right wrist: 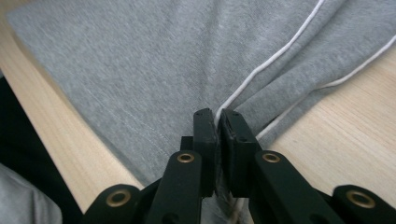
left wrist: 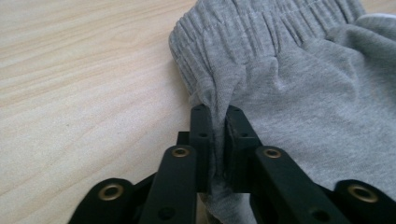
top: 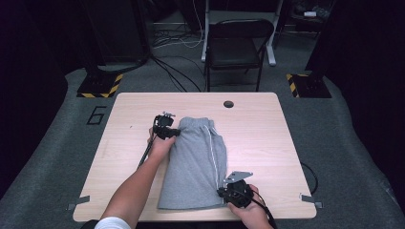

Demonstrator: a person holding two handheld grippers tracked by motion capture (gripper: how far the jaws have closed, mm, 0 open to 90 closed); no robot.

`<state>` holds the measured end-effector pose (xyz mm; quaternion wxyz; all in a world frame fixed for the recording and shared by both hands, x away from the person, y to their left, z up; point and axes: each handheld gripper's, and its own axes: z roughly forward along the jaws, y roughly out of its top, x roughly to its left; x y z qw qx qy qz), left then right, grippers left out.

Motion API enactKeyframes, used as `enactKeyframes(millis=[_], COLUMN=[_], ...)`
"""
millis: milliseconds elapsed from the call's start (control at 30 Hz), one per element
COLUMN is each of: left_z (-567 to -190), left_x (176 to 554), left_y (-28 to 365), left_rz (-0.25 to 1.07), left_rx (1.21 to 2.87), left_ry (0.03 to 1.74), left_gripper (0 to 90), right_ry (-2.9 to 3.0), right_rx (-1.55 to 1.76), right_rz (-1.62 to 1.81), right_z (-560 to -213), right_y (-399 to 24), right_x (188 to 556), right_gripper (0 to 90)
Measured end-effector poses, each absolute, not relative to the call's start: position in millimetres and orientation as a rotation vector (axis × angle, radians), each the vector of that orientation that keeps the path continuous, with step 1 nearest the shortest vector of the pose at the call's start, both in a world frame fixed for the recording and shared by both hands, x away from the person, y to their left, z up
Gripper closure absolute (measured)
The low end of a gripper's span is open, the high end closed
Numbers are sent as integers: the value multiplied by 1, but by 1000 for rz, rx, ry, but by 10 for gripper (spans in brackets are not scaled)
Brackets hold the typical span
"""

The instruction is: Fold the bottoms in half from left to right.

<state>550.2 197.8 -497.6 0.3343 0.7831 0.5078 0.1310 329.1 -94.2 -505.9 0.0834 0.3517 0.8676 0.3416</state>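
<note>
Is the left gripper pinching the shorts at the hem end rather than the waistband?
No: in the left gripper view the left gripper pinches a fold of the grey shorts just below the gathered elastic waistband.

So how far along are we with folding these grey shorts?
Done: the grey shorts already lie folded lengthwise, leg on leg, on the table. In hand: the left gripper pinches a fold of fabric at the waistband, and the right gripper is shut on the hem end by the white piping. Left, probably: bringing one end over the other to fold them in half.
</note>
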Motion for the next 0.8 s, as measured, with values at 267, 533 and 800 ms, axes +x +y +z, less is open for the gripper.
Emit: enactKeyframes(millis=[267, 533, 800], left_z=[-483, -470, -475], left_x=[510, 471, 444], left_y=[220, 243, 257], left_rz=[362, 396, 375], left_rx=[1972, 1952, 1896], left_ry=[1261, 1196, 1196], left_gripper=[628, 592, 568], right_ry=[2466, 2583, 2588], right_rx=[1136, 1041, 1028], right_rz=[1109, 995, 916], right_z=[-490, -496, -508], right_y=[-108, -97, -84], right_x=[328, 323, 323], right_gripper=[653, 652, 794])
